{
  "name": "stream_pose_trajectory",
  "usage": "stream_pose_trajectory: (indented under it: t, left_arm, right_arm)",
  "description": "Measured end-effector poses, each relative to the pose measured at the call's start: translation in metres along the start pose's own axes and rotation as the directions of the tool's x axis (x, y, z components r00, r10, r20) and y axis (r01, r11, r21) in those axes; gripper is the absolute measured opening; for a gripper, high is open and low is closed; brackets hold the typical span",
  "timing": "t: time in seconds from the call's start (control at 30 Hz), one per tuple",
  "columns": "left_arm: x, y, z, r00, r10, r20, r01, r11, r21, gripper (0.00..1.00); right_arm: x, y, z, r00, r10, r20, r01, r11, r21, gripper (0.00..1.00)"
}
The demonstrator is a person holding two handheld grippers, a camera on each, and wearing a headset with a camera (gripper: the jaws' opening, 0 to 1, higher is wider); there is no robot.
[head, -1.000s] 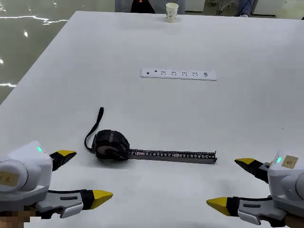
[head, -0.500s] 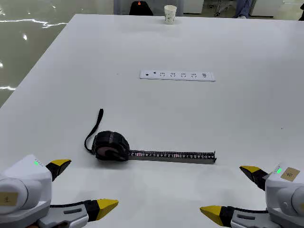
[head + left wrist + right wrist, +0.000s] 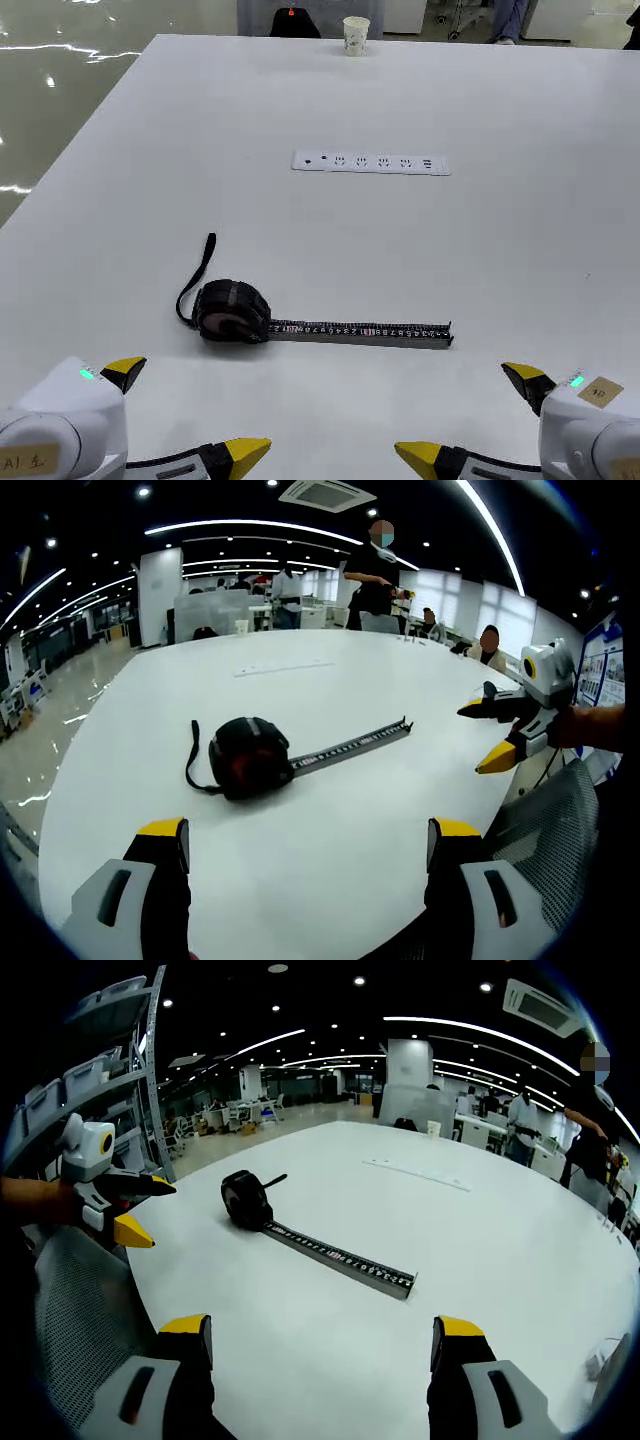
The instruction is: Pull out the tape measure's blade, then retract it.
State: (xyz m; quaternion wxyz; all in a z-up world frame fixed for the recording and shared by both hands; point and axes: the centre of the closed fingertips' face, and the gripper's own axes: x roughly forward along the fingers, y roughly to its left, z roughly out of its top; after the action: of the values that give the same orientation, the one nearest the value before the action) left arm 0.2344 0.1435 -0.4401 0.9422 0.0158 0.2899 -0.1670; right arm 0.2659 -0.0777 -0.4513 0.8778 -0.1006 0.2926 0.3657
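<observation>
A black tape measure (image 3: 232, 311) (image 3: 250, 756) (image 3: 245, 1198) lies on the white table (image 3: 400, 250), its wrist strap (image 3: 195, 275) trailing up and left. Its blade (image 3: 360, 331) (image 3: 350, 748) (image 3: 340, 1256) is drawn out flat to the right, the hook end near the table's middle. My left gripper (image 3: 185, 412) (image 3: 305, 845) hovers open at the near left, short of the case. At the near right, my right gripper (image 3: 470, 415) (image 3: 320, 1345) is open too, below the blade's tip. Neither touches the tape.
A white power strip (image 3: 370, 162) lies further back on the table. A paper cup (image 3: 355, 35) stands at the far edge by a dark chair (image 3: 292, 22). People stand beyond the table (image 3: 375, 575). The table's near edge runs just under the grippers.
Both grippers have drawn back toward me and lower in the picture, away from the tape. The tape measure and its blade lie as before; the camera has tilted slightly.
</observation>
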Motion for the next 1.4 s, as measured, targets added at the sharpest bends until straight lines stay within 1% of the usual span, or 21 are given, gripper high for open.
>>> stream_pose_trajectory:
  t: [0.1, 0.2, 0.27, 0.37, 0.43, 0.47, 0.6, 0.67, 0.73, 0.87, 0.9, 1.03, 1.13, 1.4]
  left_arm:
    - [-0.001, 0.0, 0.002, 0.9998, 0.015, 0.012, -0.015, 1.0, -0.025, 0.99]
    - [-0.002, -0.002, 0.003, 0.9993, 0.027, 0.026, -0.026, 0.999, -0.027, 0.99]
    - [-0.004, 0.0, 0.004, 0.9984, 0.047, 0.033, -0.046, 0.999, -0.03, 0.99]
    - [-0.005, -0.001, 0.004, 0.9981, 0.05, 0.036, -0.049, 0.998, -0.042, 0.99]
    - [-0.004, -0.003, 0.003, 0.9985, 0.046, 0.031, -0.045, 0.998, -0.045, 0.99]
    - [-0.004, -0.004, 0.003, 0.9984, 0.047, 0.031, -0.045, 0.998, -0.044, 0.99]
    - [-0.005, -0.007, 0.002, 0.9983, 0.051, 0.029, -0.049, 0.998, -0.048, 0.99]
    - [-0.004, -0.008, 0.003, 0.9978, 0.056, 0.036, -0.054, 0.997, -0.049, 0.99]
    - [-0.003, -0.011, 0.003, 0.9982, 0.051, 0.031, -0.049, 0.998, -0.04, 0.99]
    - [-0.002, -0.015, 0.005, 0.9982, 0.045, 0.039, -0.043, 0.998, -0.04, 0.99]
    - [-0.002, -0.015, 0.005, 0.998, 0.044, 0.045, -0.043, 0.998, -0.036, 0.99]
    - [-0.001, -0.015, 0.006, 0.9981, 0.043, 0.045, -0.042, 0.999, -0.032, 0.99]
    - [-0.001, -0.016, 0.006, 0.9982, 0.041, 0.044, -0.04, 0.999, -0.036, 0.99]
    - [0.0, -0.016, 0.004, 0.9984, 0.043, 0.037, -0.042, 0.998, -0.037, 0.99]
  right_arm:
    - [0.0, 0.005, 0.0, 1.0, -0.007, 0.002, 0.007, 1.0, 0.017, 0.91]
    - [0.0, 0.009, 0.003, 0.9997, -0.018, 0.016, 0.017, 0.999, 0.041, 0.92]
    - [0.0, 0.011, 0.004, 0.9992, -0.032, 0.023, 0.03, 0.998, 0.048, 0.94]
    - [0.0, 0.017, 0.005, 0.9991, -0.031, 0.028, 0.029, 0.997, 0.066, 0.95]
    - [0.0, 0.02, 0.007, 0.9988, -0.036, 0.032, 0.034, 0.997, 0.064, 0.96]
    - [0.0, 0.022, 0.007, 0.9991, -0.033, 0.026, 0.031, 0.998, 0.061, 0.97]
    - [0.0, 0.022, 0.008, 0.9988, -0.04, 0.027, 0.038, 0.996, 0.077, 0.97]
    - [-0.001, 0.023, 0.009, 0.9986, -0.043, 0.029, 0.041, 0.996, 0.08, 0.97]
    - [-0.001, 0.024, 0.007, 0.9988, -0.042, 0.025, 0.04, 0.996, 0.077, 0.98]
    - [-0.001, 0.022, 0.007, 0.9986, -0.047, 0.022, 0.046, 0.996, 0.079, 0.98]
    - [-0.001, 0.021, 0.008, 0.9985, -0.049, 0.025, 0.046, 0.995, 0.087, 0.98]
    - [-0.001, 0.02, 0.009, 0.9983, -0.05, 0.031, 0.047, 0.995, 0.089, 0.98]
    - [-0.001, 0.021, 0.008, 0.9985, -0.049, 0.026, 0.047, 0.995, 0.089, 0.98]
    - [-0.002, 0.019, 0.009, 0.9982, -0.051, 0.032, 0.048, 0.994, 0.102, 0.99]
